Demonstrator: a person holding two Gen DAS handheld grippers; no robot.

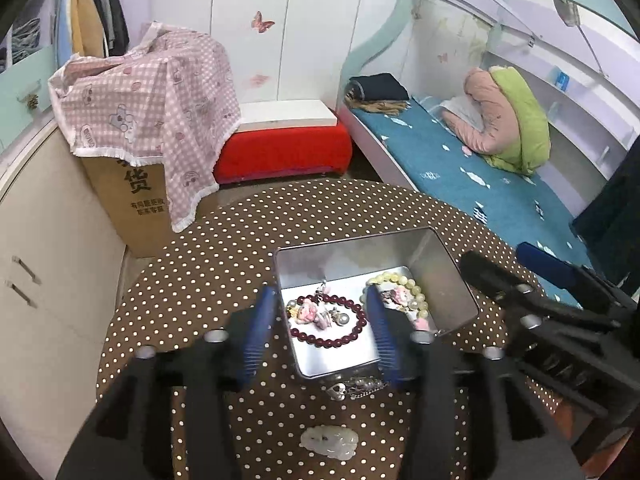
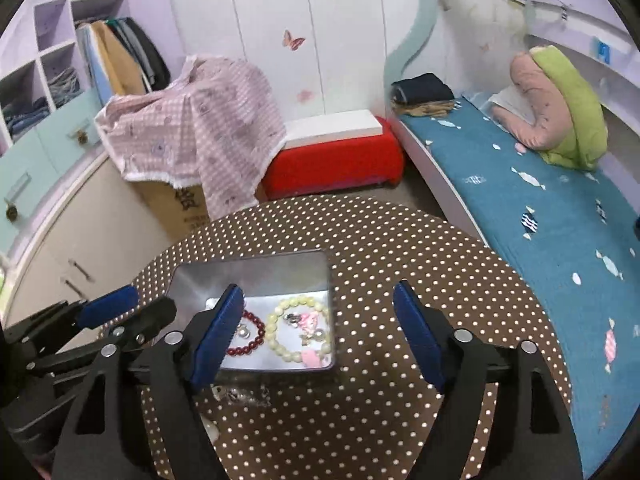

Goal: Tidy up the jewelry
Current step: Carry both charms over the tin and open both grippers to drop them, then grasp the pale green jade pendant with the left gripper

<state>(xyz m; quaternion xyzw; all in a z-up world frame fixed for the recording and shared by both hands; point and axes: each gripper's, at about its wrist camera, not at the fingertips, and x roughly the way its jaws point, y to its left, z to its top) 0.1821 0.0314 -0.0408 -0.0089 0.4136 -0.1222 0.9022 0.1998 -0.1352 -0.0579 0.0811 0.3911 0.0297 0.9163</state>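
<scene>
Chain point(image 1: 356, 390) of silvery links and pearls lies on the tabletop point(image 1: 200, 264) just below the tin point(image 1: 452, 280), lower centre of the left wrist view, its long axis running left to right across the frame. I read the left claw point(image 1: 322, 334) as nearer: it hangs partly spread and empty, with the chain just below its blue pads. The right claw point(image 2: 320, 332) stands wide, also empty, its tips over the tin's bracelets. A pale jade pendant point(image 1: 330, 440) sits lower still, bottom centre.
</scene>
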